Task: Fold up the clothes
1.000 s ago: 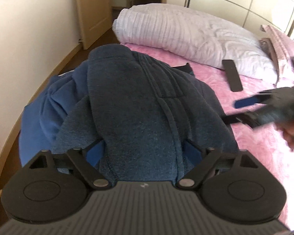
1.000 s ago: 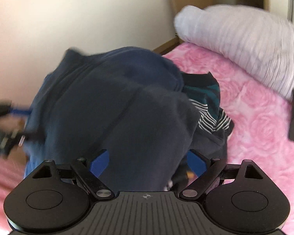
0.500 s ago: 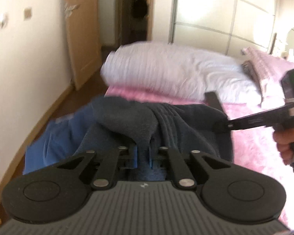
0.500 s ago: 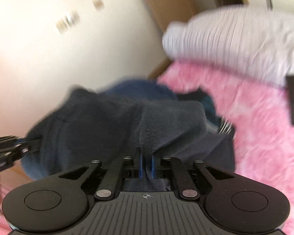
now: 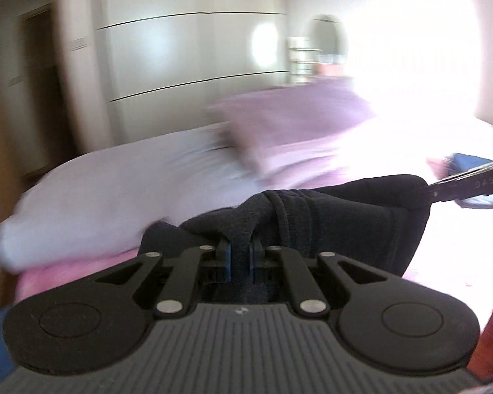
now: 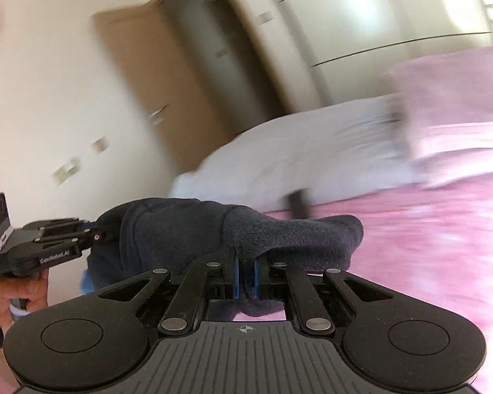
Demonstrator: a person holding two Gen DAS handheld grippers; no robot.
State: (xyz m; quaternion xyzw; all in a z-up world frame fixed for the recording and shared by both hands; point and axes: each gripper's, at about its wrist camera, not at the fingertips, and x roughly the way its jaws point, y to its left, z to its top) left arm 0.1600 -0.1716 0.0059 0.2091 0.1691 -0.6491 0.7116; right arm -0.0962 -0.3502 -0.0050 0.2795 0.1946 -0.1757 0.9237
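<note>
A dark navy fleece garment (image 5: 338, 220) hangs stretched between both grippers above the pink bed. My left gripper (image 5: 241, 256) is shut on a bunched fold of it, the cloth pinched between its blue pads. My right gripper (image 6: 245, 277) is shut on another edge of the same navy fleece garment (image 6: 187, 233). In the left wrist view the right gripper (image 5: 434, 193) reaches in from the right edge and bites the cloth. In the right wrist view the left gripper (image 6: 97, 234) comes in from the left, held by a hand (image 6: 13, 292). The background is smeared by motion.
A white striped pillow (image 5: 121, 197) lies across the bed behind the garment, with a pink pillow (image 5: 295, 111) beyond it. Pink bedspread (image 6: 427, 246) stretches to the right. A blue cloth (image 5: 470, 161) lies far right. Wardrobe doors (image 5: 187, 59) and a wooden door (image 6: 167, 75) stand behind.
Both grippers went from open over the heap to shut on the navy garment, then lifted it up off the pile and swung it sideways across the bed.
</note>
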